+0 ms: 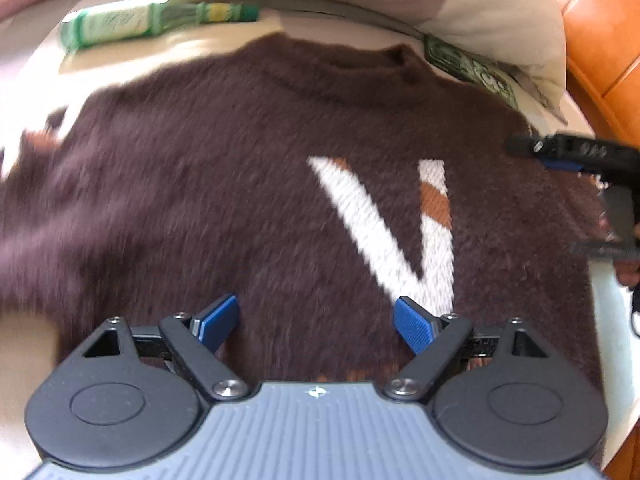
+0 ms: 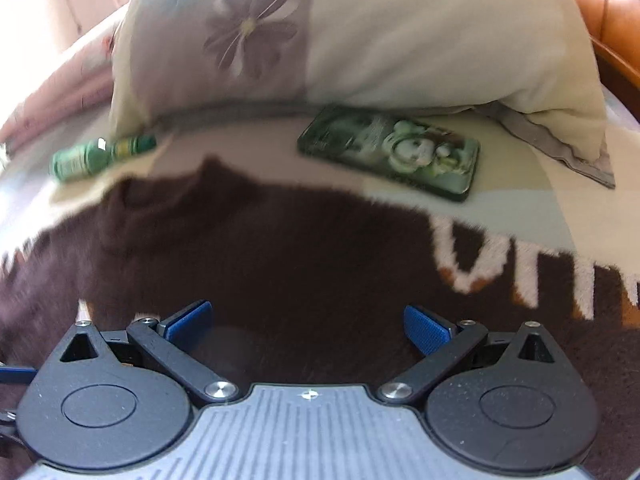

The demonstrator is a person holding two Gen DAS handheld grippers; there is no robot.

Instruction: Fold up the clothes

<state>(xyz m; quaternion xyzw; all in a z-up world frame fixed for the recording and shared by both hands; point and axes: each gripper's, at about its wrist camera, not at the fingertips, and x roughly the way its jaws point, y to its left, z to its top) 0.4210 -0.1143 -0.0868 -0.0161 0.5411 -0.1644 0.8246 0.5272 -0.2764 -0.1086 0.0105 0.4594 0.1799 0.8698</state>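
Note:
A fuzzy dark brown sweater (image 1: 224, 168) with white and orange lettering (image 1: 384, 224) lies spread flat on the bed, collar (image 1: 396, 60) toward the pillow. My left gripper (image 1: 316, 324) hovers over its lower middle, open, blue pads wide apart with nothing between them. The right gripper (image 1: 568, 156) shows at the sweater's right edge in the left wrist view. From its own camera, the right gripper (image 2: 308, 326) is open above the sweater (image 2: 280, 256), near the shoulder; white letters (image 2: 520, 268) run off to the right.
A floral pillow (image 2: 360, 32) lies beyond the collar. A phone in a green case (image 2: 392, 152) rests just past the sweater, and a green bottle (image 2: 100, 156) lies to the left. An orange leather headboard (image 1: 600, 40) stands at the right. Pale bed sheet (image 2: 500, 200) surrounds the garment.

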